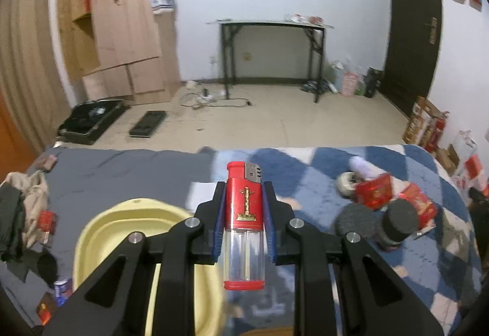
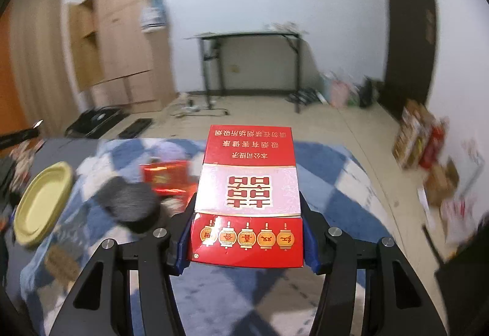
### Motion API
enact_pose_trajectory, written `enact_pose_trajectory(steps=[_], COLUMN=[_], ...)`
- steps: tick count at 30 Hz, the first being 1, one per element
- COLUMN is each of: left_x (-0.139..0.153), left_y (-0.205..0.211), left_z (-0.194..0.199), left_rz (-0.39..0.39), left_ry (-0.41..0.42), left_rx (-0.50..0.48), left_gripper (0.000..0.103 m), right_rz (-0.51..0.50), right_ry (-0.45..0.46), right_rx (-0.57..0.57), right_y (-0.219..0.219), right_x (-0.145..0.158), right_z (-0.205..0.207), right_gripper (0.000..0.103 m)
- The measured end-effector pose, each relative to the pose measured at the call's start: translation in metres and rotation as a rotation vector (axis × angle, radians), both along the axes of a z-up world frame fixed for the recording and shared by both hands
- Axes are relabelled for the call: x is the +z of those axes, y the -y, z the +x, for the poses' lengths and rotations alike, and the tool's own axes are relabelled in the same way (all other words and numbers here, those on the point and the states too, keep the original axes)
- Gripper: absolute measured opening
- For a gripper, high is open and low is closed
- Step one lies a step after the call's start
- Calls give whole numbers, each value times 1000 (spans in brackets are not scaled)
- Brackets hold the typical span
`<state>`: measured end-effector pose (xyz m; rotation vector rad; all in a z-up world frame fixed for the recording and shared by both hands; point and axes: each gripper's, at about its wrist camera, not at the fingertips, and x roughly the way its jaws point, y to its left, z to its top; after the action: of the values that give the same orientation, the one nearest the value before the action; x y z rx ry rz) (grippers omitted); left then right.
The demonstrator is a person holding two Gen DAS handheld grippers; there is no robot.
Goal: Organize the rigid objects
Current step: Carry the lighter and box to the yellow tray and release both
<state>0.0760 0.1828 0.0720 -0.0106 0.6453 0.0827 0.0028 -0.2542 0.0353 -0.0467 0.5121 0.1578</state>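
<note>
My left gripper (image 1: 244,198) is shut on a red lighter (image 1: 244,213) with a clear lower half, held upright above the bed. Below and left of it lies a pale yellow basin (image 1: 122,219). My right gripper (image 2: 248,210) is shut on a red and white cigarette pack (image 2: 249,195), lifted over the blue checked blanket (image 2: 336,198). The same basin (image 2: 42,204) shows at the far left in the right wrist view. More red packs (image 1: 394,195) and two dark round lids (image 1: 400,215) lie on the blanket at the right in the left wrist view; red packs (image 2: 166,175) are blurred in the right wrist view.
A small blue can (image 1: 62,290) and another red lighter (image 1: 47,221) lie near a heap of clothes (image 1: 21,213) at the bed's left. Beyond the bed are open floor, a black table (image 1: 272,54), a wooden wardrobe (image 1: 122,30) and boxes (image 1: 424,125) by the right wall.
</note>
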Motion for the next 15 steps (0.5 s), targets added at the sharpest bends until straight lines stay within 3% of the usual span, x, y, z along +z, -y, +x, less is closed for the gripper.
enact_pose_trajectory(steps=[5,7,11,15], left_x=[-26,-39,-74,-108], left_y=[-71,-95,-146,-183], left_z=[-16,-20,-20,-15], left_rz=[3,3,-51,-100], left_ry=[-18,-29,-67,-105], left_rx=[117,149,241,300], left_gripper=[24,24,24,24], right_rz=[-5,-15,-58,-115], right_ry=[-2,-39,-96,-203], right_rx=[202,318,495,630], right_y=[-81,-134,-237,-331], right_x=[23,23,7,-29], right_z=[-9,-5,11,42], right_gripper=[55,55,55,55])
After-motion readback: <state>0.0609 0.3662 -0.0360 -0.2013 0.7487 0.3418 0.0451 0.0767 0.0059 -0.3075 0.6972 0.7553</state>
